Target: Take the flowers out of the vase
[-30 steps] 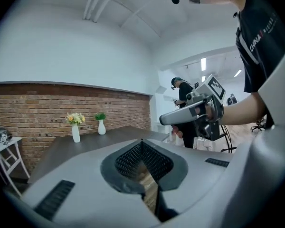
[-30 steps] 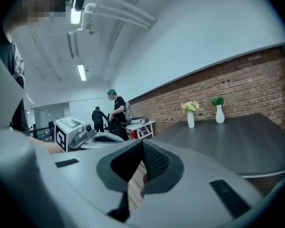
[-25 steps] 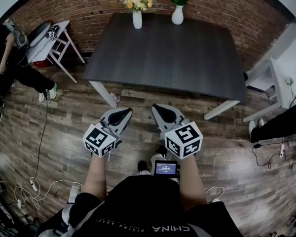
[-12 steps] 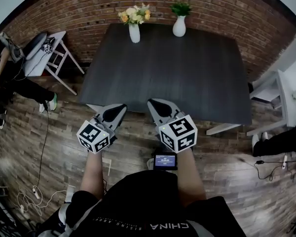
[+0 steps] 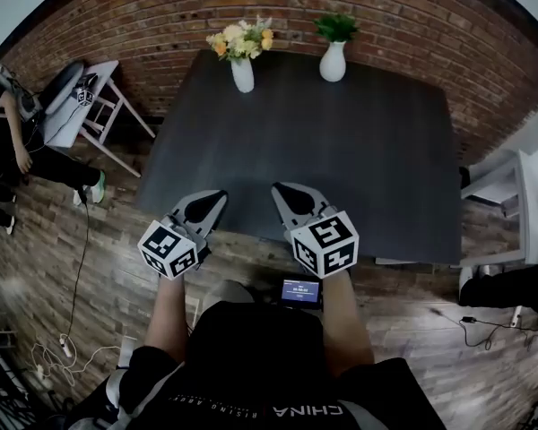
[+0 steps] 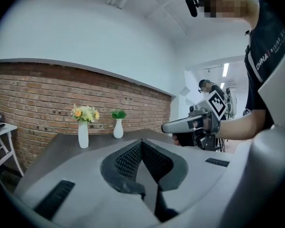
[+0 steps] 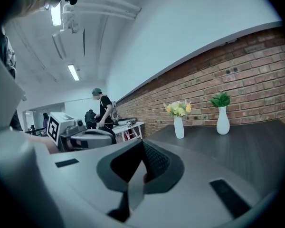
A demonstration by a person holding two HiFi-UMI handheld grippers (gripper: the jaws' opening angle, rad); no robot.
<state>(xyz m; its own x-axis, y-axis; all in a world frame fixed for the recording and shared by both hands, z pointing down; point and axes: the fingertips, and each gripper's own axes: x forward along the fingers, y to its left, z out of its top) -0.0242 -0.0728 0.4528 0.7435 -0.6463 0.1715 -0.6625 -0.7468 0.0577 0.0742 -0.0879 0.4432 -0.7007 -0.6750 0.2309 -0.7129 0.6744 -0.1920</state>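
Observation:
A white vase (image 5: 242, 74) with yellow and white flowers (image 5: 241, 39) stands at the far edge of a dark table (image 5: 341, 150), left of middle. The same vase (image 6: 83, 134) and flowers (image 6: 85, 113) show far ahead in the left gripper view, and the vase (image 7: 179, 127) with its flowers (image 7: 178, 109) in the right gripper view. My left gripper (image 5: 213, 201) and right gripper (image 5: 282, 193) are both shut and empty, side by side over the table's near edge, far from the vase.
A second white vase (image 5: 333, 62) with a green plant (image 5: 336, 28) stands to the right of the first. A brick wall (image 5: 161, 7) runs behind the table. A white side table (image 5: 85, 106) and a person (image 5: 9, 141) are at the left, another white stand (image 5: 511, 231) at the right.
I have walked toward the table; both grippers moved forward from over the wooden floor to the table's near edge. Both stayed shut.

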